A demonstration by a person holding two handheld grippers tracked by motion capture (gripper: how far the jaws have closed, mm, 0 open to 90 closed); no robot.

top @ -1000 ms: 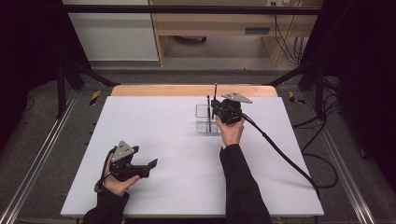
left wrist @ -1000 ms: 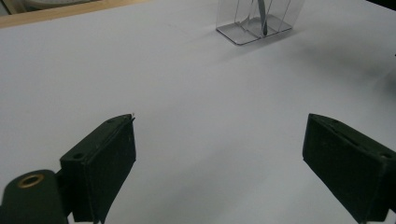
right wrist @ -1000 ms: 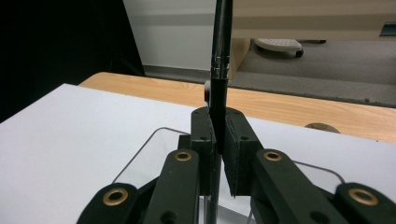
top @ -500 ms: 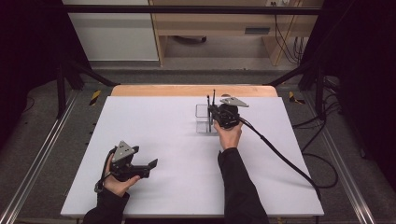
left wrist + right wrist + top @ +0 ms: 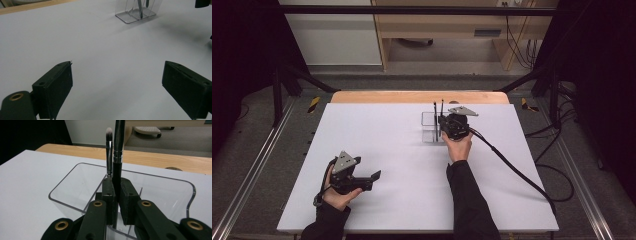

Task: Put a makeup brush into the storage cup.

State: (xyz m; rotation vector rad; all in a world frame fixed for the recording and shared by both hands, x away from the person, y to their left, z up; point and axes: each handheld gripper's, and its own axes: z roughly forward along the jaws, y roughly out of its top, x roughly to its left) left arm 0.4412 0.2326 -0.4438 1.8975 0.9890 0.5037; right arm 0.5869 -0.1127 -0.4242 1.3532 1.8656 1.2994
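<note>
A clear acrylic organizer (image 5: 428, 131) stands at the far middle of the white table (image 5: 402, 150). My right gripper (image 5: 443, 122) reaches over its near rim, shut on the handle of a black makeup brush (image 5: 442, 107) that stands upright in it. In the right gripper view the jaws (image 5: 116, 185) pinch that brush (image 5: 117, 150) just below its silver ferrule, inside the organizer (image 5: 62, 185). A thinner brush (image 5: 109, 147) with a pale tip stands just behind, also in the organizer (image 5: 135, 12). My left gripper (image 5: 374, 176) rests at the front left, open (image 5: 117, 80) with nothing between its pads.
A wooden strip (image 5: 412, 96) runs along the table's far edge. The right gripper's cable (image 5: 512, 170) trails across the right side of the table. Metal rails (image 5: 257, 165) flank the table.
The right hand has shifted slightly with the brush still in its jaws, and the brush now stands more upright. The left hand has not moved.
</note>
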